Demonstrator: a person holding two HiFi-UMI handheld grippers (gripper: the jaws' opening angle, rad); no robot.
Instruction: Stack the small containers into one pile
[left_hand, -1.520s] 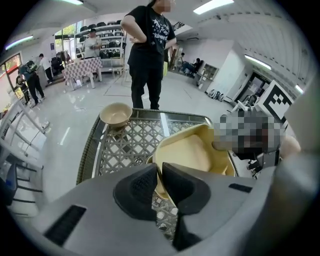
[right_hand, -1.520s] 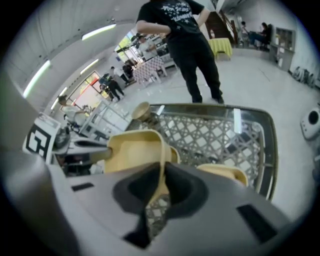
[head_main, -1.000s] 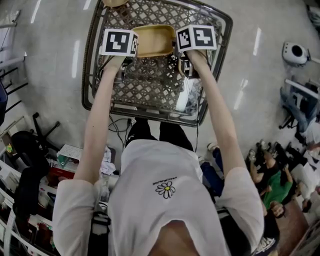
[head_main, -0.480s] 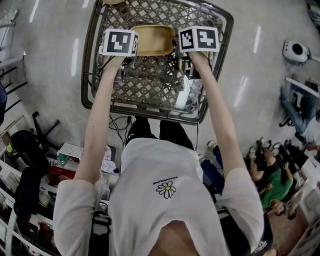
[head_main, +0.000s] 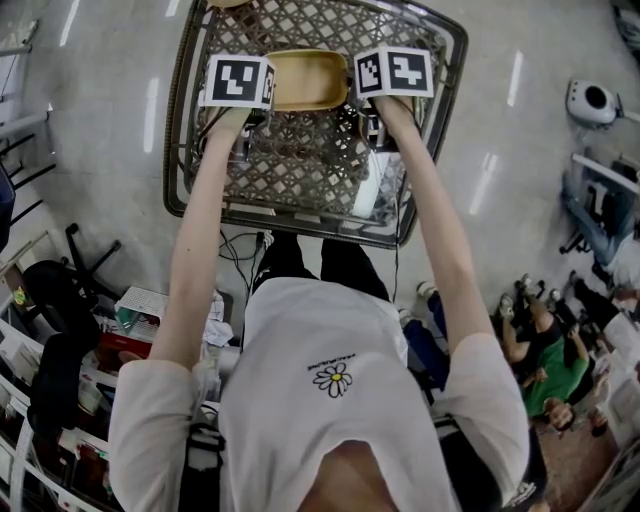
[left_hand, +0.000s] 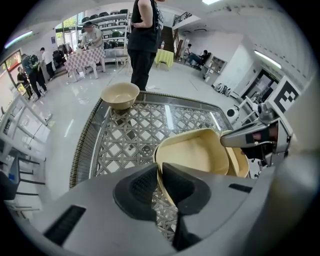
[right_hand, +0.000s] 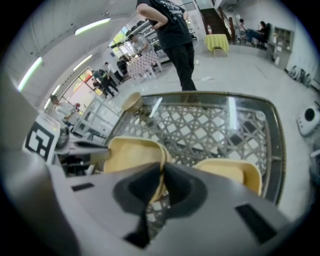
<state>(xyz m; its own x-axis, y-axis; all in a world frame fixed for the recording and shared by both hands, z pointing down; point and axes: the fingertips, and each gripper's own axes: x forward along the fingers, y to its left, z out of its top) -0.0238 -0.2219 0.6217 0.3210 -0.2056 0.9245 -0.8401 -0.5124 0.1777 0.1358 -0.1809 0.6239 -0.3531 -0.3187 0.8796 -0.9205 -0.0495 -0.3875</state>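
Observation:
A tan rectangular container (head_main: 305, 80) sits on the lattice table between my two grippers. My left gripper (left_hand: 159, 172) is shut on its near rim (left_hand: 192, 152), with the thin wall pinched between the dark pads after the jaws have just been closing. My right gripper (right_hand: 161, 177) grips the same container (right_hand: 132, 155) on its opposite rim, and its jaws have also just been closing onto the wall. A second tan container (right_hand: 235, 172) rests beside it on the table, also visible under the right gripper in the left gripper view (left_hand: 239, 162).
A round tan bowl (left_hand: 120, 95) stands at the far edge of the glass-topped lattice table (head_main: 300, 170). Someone stands just beyond it (left_hand: 142, 40). Boxes and clutter (head_main: 130, 320) lie on the floor to my left, people sit at lower right (head_main: 545, 370), and a white device (head_main: 592, 105) is to the right.
The right gripper's marker cube has edged slightly toward the far side of the table. The container and the left gripper stay where they were.

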